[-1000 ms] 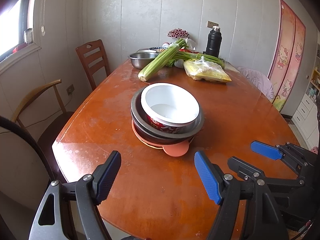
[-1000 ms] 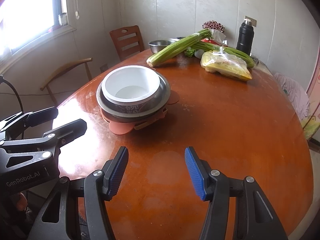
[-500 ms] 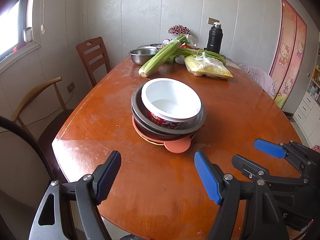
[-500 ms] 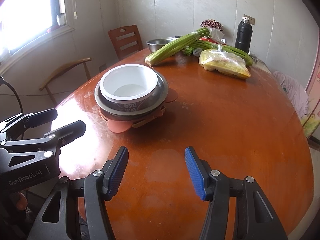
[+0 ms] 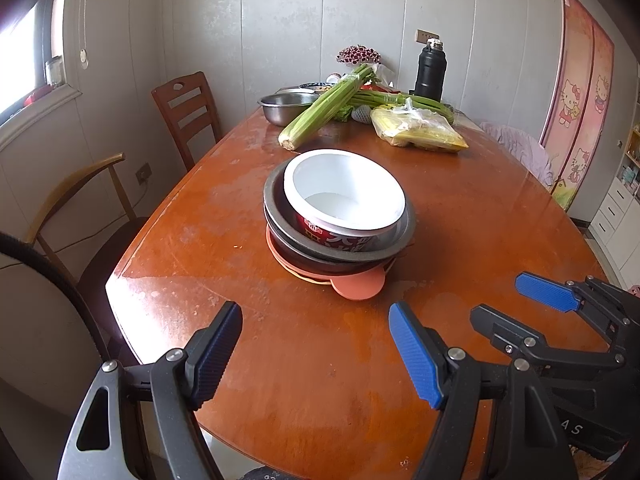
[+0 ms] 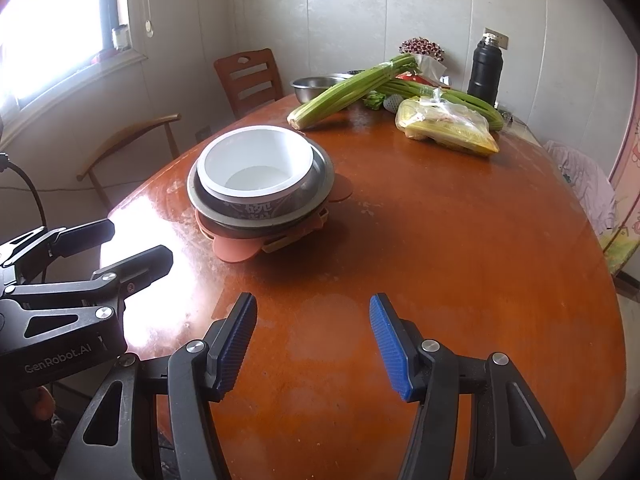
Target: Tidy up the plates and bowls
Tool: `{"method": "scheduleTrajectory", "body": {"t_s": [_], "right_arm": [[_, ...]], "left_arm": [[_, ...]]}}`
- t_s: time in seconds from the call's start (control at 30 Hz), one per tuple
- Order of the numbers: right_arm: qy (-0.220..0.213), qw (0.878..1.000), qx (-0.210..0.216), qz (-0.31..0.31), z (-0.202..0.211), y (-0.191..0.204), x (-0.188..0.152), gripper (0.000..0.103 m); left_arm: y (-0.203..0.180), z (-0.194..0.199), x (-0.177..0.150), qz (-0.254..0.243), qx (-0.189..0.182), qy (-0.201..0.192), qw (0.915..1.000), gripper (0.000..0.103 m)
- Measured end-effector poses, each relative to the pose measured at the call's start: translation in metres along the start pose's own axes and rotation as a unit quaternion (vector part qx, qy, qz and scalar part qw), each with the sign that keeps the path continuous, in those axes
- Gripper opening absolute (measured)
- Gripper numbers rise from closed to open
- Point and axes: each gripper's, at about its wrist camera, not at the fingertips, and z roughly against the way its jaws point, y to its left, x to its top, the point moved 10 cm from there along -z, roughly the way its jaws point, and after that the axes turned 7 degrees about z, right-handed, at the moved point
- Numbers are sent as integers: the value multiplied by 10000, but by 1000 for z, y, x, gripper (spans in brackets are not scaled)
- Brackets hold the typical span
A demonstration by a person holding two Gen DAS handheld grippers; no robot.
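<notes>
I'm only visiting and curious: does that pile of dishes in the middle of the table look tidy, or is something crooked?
Slightly crooked. The white bowl sits off-centre in the grey dish, towards its far side, and looks tilted. The orange plate underneath pokes out at the near edge. Nothing looks spilled or broken.

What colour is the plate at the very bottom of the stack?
Salmon orange plate, clearest in the left wrist view.

Daylight from a window (image 6: 60, 32) falls across grey panelled walls (image 5: 280, 20) and two wooden chairs (image 5: 188, 112).
</notes>
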Motion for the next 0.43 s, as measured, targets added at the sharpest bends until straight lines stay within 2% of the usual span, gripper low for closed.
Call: {"method": "scheduleTrajectory", "body": {"t_s": [0.33, 0.43], "right_arm": [[21, 9999, 34, -102, 1, -7, 1, 60], [81, 9993, 101, -354, 0, -36, 2, 62]], "left_arm": [[10, -4, 4, 80, -64, 41, 9999, 75], [31, -6, 21, 159, -95, 11, 9998, 75]]}}
